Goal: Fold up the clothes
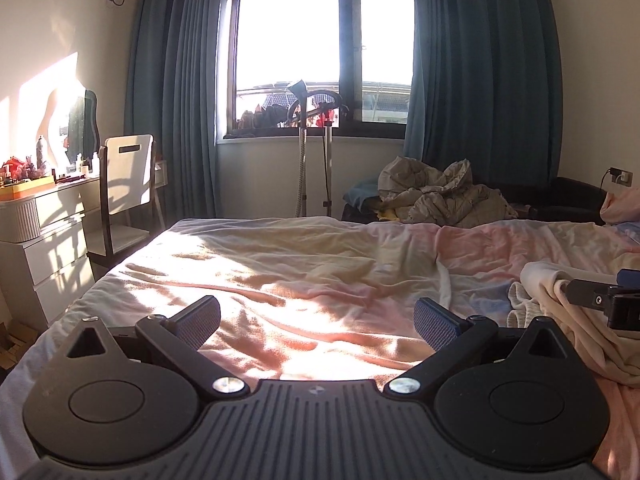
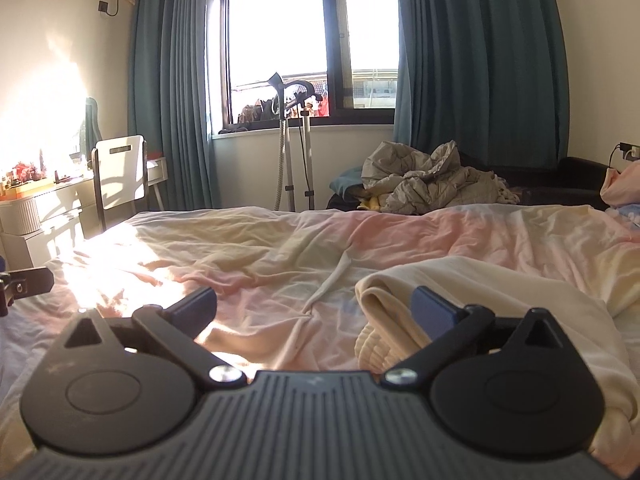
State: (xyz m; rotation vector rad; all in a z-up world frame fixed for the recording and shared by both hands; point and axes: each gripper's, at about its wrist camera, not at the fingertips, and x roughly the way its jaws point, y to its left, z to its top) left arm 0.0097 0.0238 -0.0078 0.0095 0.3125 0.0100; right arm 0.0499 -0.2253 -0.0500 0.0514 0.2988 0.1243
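Note:
A cream knit garment point(image 2: 500, 320) lies crumpled on the right part of the bed; it also shows at the right edge of the left wrist view point(image 1: 560, 320). My right gripper point(image 2: 316, 312) is open, low over the bed, and its right finger point(image 2: 434, 312) lies against the garment's ribbed edge. My left gripper point(image 1: 316, 322) is open and empty over bare sheet, to the left of the garment. The right gripper's finger shows at the right edge of the left wrist view point(image 1: 596, 300).
The bed carries a rumpled pink and cream sheet point(image 1: 280, 272). A pile of grey bedding point(image 1: 448, 196) lies past the bed's far edge. A garment steamer stand point(image 1: 312, 140) is under the window. A desk and white chair point(image 1: 128, 176) stand left.

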